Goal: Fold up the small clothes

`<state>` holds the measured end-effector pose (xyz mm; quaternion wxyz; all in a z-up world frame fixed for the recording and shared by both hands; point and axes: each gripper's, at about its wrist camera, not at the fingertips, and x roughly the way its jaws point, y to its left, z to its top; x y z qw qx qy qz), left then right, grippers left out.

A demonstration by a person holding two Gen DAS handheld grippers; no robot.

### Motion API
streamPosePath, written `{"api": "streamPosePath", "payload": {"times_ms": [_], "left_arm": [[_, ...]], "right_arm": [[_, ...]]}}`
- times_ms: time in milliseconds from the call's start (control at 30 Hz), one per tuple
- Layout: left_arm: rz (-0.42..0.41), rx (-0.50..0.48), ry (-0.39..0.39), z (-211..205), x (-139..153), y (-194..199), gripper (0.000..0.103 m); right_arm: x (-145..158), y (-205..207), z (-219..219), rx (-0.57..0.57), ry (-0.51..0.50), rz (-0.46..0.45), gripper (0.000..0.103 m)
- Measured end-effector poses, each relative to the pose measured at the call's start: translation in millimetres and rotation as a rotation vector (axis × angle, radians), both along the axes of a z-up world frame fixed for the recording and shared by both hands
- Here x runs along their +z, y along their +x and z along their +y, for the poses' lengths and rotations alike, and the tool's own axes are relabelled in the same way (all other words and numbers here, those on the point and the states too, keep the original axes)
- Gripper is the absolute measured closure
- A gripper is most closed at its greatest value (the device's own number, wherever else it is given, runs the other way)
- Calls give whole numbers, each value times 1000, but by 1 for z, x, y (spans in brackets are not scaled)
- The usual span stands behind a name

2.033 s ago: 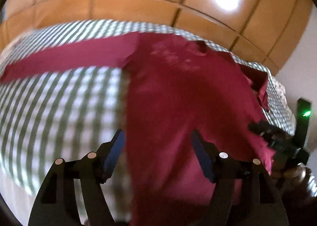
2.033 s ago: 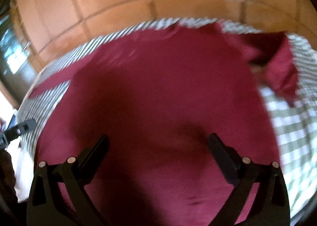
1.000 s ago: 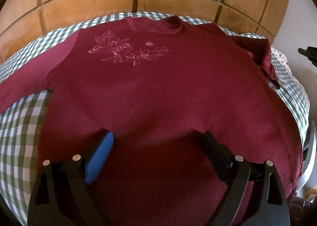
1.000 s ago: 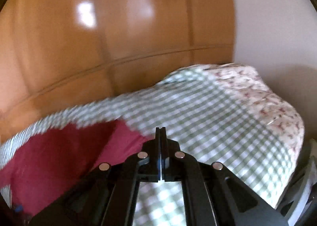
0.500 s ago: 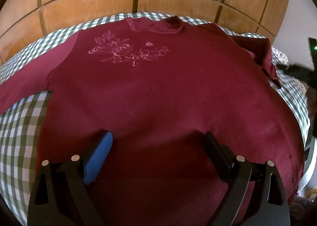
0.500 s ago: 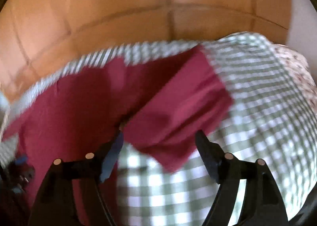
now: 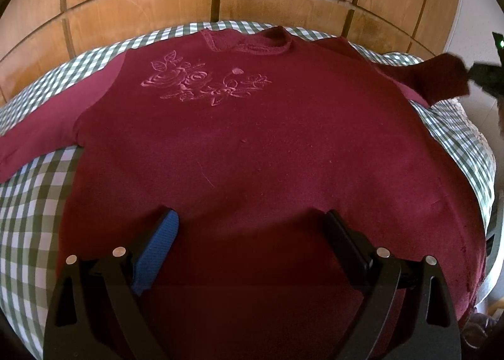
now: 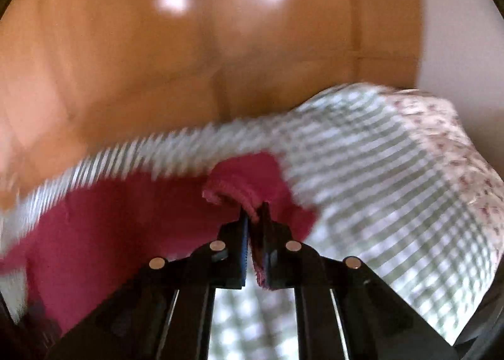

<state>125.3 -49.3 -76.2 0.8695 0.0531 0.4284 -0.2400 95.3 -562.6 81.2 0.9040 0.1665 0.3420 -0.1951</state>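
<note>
Left wrist view: maroon sweatshirt (image 7: 245, 145) spread flat on green-checked bedcover (image 7: 28, 202), embossed rose motif (image 7: 201, 82) on chest, no readable writing or label; left gripper (image 7: 249, 227) wide open above hem, nothing held. Right wrist view: right gripper (image 8: 254, 218) just closed, pinching sleeve cuff (image 8: 233, 193), lifted off bedcover.

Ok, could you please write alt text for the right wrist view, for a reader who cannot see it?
The right gripper, jaws just closed, pinches the ribbed cuff of a dark red sweater and holds it over a green-and-white checked bedcover. The picture is motion-blurred, with wooden panelling behind the bed.
</note>
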Motion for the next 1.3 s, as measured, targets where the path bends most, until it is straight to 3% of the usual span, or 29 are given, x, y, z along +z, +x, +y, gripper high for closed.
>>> {"api": "streamPosePath", "payload": {"times_ms": [167, 233, 267, 300, 367, 533, 633, 733, 833, 867, 1000, 1067, 1167, 1233, 1267, 1300], "left_arm": [[0, 0, 4, -1, 0, 1, 10], [0, 0, 7, -1, -1, 2, 10], [0, 0, 8, -1, -1, 2, 10], [1, 0, 10, -1, -1, 2, 10], [0, 0, 11, -1, -1, 2, 10], [-1, 0, 13, -2, -1, 3, 9], [-1, 0, 16, -2, -1, 2, 9], [-3, 0, 20, -2, -2, 3, 9], [-7, 1, 23, -3, -2, 3, 9], [-8, 2, 24, -3, -2, 2, 9], [-8, 1, 22, -3, -2, 2, 9], [-9, 0, 20, -3, -2, 2, 9], [-9, 0, 15, -2, -3, 2, 9], [-10, 0, 14, -1, -3, 2, 9], [-11, 0, 12, -1, -2, 2, 9], [-11, 0, 10, 0, -2, 2, 9]], "right_arm": [[4, 18, -94, -245, -35, 43, 97], [-11, 25, -126, -256, 48, 75, 96], [-18, 26, -136, -281, 75, 82, 87], [-25, 22, -145, -322, 85, 83, 54], [-34, 6, -152, -385, 115, 21, 15], [-79, -30, -138, -389, 362, -4, 15], [-108, -32, -112, -323, 478, -3, 27], [-119, -12, -96, -297, 486, 23, 39], [-126, 5, -96, -298, 460, 66, 71], [-127, 12, -96, -293, 438, 102, 97], [-114, -2, -99, -324, 293, 104, 98], [-130, -7, -108, -353, 308, 167, 98], [-132, -8, -100, -310, 281, 181, 97], [-127, -13, -97, -296, 330, 154, 86], [-121, -17, -94, -285, 350, 122, 56], [-115, -20, -88, -275, 353, 94, 39]]}}
